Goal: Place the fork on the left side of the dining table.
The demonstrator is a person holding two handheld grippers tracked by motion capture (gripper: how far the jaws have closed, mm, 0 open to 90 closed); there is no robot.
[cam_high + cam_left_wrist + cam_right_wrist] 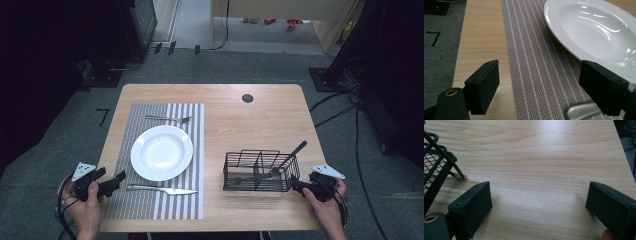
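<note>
A white plate lies on a striped placemat, with a fork beyond it and a knife in front. My left gripper hovers open at the mat's left edge, just left of the knife handle. In the left gripper view the open gripper frames the placemat, with the plate at upper right and the knife's handle end by the right jaw. My right gripper is open beside a black wire caddy. The right gripper holds nothing, over bare wood.
A dark-handled utensil leans out of the caddy's right compartment. The caddy's corner stands at the left of the right gripper view. A round black grommet sits near the table's far edge. Cables run over the floor at right.
</note>
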